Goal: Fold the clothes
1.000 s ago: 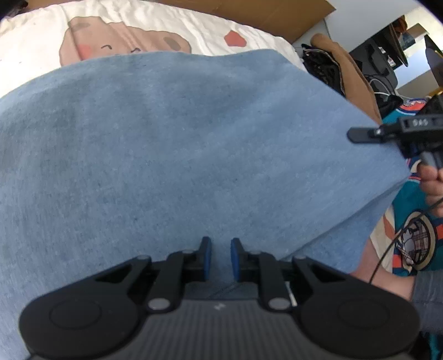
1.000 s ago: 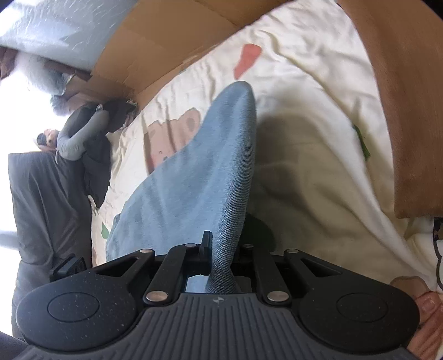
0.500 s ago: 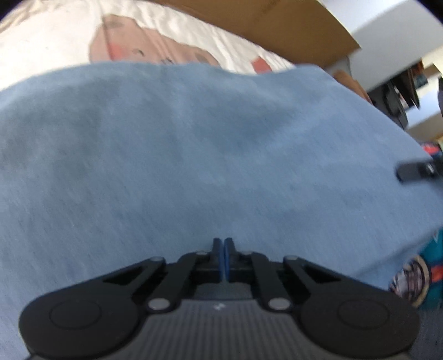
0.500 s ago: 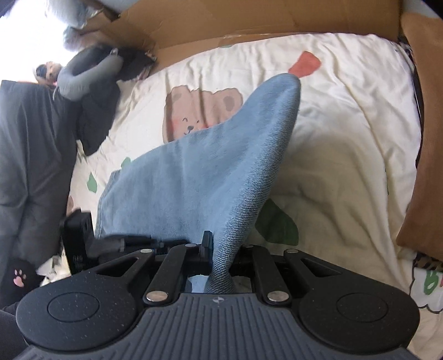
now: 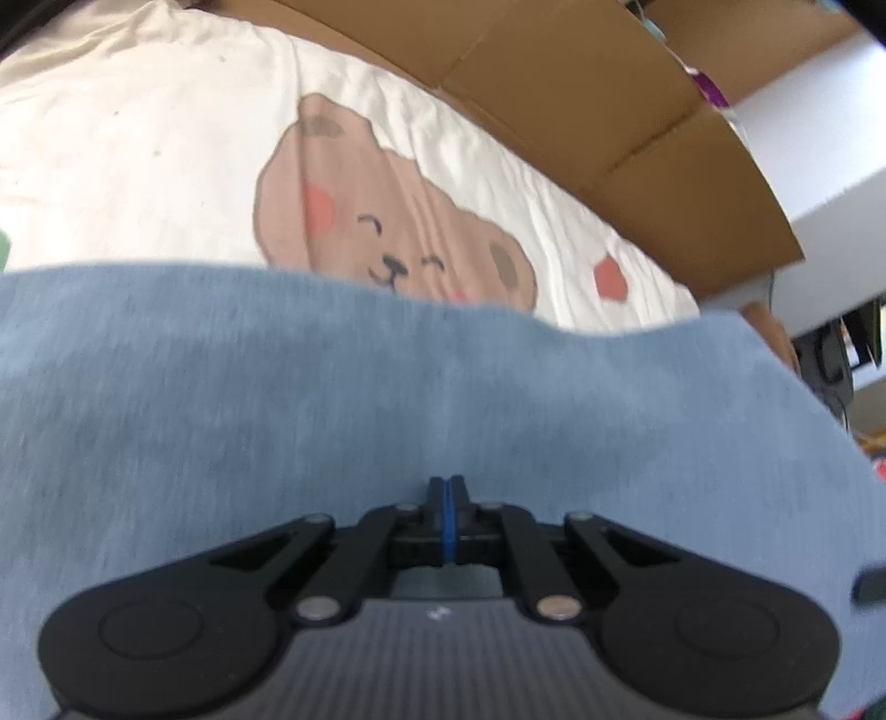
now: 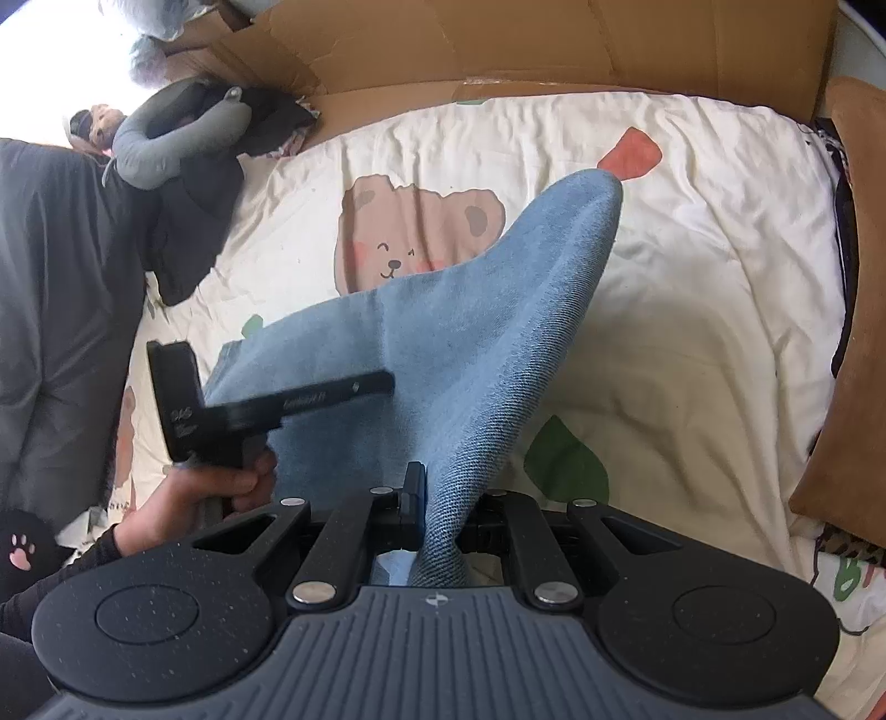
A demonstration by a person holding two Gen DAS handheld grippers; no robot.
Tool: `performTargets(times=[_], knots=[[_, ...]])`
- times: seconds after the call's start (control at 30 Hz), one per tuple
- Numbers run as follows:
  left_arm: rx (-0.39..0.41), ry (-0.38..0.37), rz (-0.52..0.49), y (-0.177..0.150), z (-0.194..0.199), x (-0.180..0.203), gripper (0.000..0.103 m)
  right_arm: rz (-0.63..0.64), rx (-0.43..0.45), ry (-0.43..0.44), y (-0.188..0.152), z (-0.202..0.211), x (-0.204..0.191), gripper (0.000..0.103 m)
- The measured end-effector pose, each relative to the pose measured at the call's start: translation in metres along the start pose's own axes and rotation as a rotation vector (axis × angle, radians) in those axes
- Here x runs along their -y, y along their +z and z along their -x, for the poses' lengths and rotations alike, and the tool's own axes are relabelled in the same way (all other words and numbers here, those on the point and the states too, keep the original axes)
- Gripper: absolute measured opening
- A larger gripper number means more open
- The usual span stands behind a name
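Observation:
A light blue denim-like garment [image 5: 343, 387] fills the lower half of the left wrist view, spread over a cream bed sheet [image 5: 138, 166] with a bear print. My left gripper [image 5: 448, 487] is shut, its blue pads pressed together on the garment's near edge. In the right wrist view the same garment [image 6: 487, 332] rises off the sheet as a raised fold. My right gripper [image 6: 443, 498] is shut on its lower end. The left gripper [image 6: 382, 382], held by a hand [image 6: 221, 487], lies against the garment's left side.
Cardboard sheets [image 6: 554, 44] stand along the far edge of the bed. A brown cushion [image 6: 853, 387] lies at the right edge. Dark clothes and a grey neck pillow [image 6: 183, 144] are piled at the far left corner. The cream sheet [image 6: 692, 332] lies bare to the right of the garment.
My left gripper went from open to shut at the garment's edge. Both grippers have pulled back, so more bear-print sheet shows beyond the garment. The right gripper kept its hold.

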State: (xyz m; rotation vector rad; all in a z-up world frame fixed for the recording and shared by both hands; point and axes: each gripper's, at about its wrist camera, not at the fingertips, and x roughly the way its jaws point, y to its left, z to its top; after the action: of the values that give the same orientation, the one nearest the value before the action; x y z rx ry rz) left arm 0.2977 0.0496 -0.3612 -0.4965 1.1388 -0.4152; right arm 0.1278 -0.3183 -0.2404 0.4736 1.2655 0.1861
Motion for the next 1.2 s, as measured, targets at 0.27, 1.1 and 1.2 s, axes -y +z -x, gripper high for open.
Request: performTargets(times=[0.27, 1.1, 1.2], knots=[[0.056, 0.031, 0.005, 0.031, -0.019, 0.011, 0.003, -0.024, 0.025, 0.010, -0.007, 0.001, -0.001, 0.007], [-0.064, 0.012, -0.050, -0.044, 0.015, 0.005, 0.002, 0.090, -0.003, 0.001, -0.006, 0.014, -0.040, 0.007], [-0.096, -0.007, -0.030, -0.058, 0.024, -0.001, 0.002, 0.123, -0.030, -0.017, -0.002, 0.014, -0.051, 0.007]])
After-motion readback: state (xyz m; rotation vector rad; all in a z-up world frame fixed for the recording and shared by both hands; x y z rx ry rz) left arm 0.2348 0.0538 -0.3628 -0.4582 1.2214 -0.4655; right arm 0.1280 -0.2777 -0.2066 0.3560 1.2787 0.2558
